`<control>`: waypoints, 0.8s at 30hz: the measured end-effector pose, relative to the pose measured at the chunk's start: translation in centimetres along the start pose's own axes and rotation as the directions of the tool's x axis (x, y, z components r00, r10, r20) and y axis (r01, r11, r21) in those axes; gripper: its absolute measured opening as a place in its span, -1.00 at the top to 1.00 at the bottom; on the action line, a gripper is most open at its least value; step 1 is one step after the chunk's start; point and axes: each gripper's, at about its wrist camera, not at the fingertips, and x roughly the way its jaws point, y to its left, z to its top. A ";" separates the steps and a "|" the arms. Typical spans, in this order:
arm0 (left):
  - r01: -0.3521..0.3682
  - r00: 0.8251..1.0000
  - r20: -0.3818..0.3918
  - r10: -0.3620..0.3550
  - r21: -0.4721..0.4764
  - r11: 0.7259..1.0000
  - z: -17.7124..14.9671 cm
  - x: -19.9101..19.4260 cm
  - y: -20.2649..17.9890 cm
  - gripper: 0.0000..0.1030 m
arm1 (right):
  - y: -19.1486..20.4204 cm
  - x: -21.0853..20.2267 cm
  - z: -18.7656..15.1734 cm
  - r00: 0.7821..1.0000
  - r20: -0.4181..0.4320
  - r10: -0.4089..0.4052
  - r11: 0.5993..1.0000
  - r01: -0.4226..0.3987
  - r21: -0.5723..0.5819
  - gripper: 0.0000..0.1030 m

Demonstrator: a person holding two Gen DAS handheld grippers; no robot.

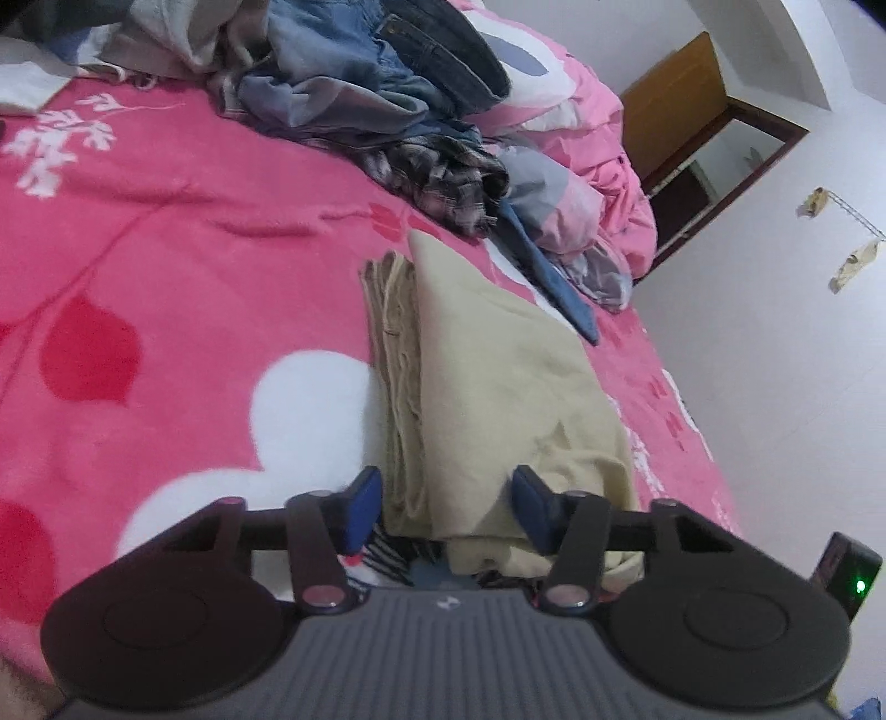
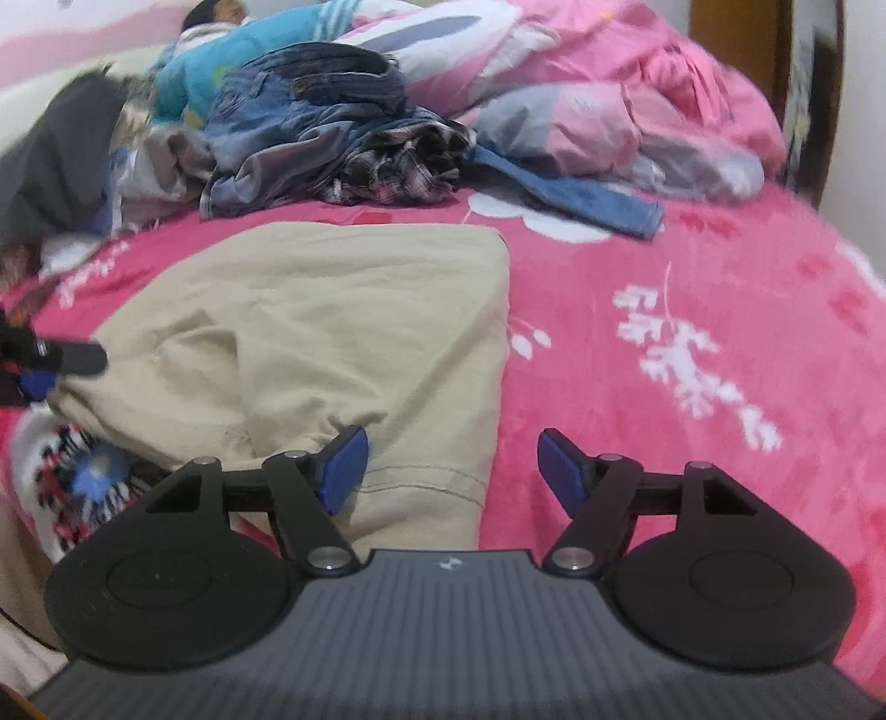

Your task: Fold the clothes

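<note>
Beige folded trousers [image 1: 487,376] lie on the pink floral blanket [image 1: 183,266]. In the left wrist view my left gripper [image 1: 447,507] has its blue pads on either side of the trousers' near end, with the bunched cloth filling the gap. In the right wrist view that same left gripper [image 2: 50,368] clamps the cloth's left corner. My right gripper [image 2: 453,471] stands open low over the trousers [image 2: 332,310]. Its left pad is above the stitched hem and its right pad is over the bare blanket [image 2: 692,421].
A heap of unfolded clothes, jeans [image 2: 310,94] and a plaid shirt [image 2: 404,160], lies at the far side. Beside it are a pink duvet [image 2: 637,83] and a denim strip [image 2: 581,196]. A person [image 2: 232,50] lies behind the heap. White wall and a wooden door frame [image 1: 720,149] stand right of the bed.
</note>
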 end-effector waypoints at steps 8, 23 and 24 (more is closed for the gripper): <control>-0.024 0.999 0.029 0.022 0.063 0.998 -0.4 -0.6 -1.4 0.56 | -0.5 0.2 0.0 1.000 0.004 0.023 0.998 -0.023 0.056 -0.36; -0.067 0.996 0.072 0.051 0.245 0.967 -1.2 -3.0 -5.4 0.61 | -0.6 0.3 0.7 0.999 0.033 -0.001 0.999 0.000 0.046 -0.36; -0.072 0.996 0.074 0.055 0.259 0.963 -1.2 -3.1 -5.6 0.59 | -0.6 0.4 0.7 0.999 0.032 -0.001 0.999 0.000 0.049 -0.36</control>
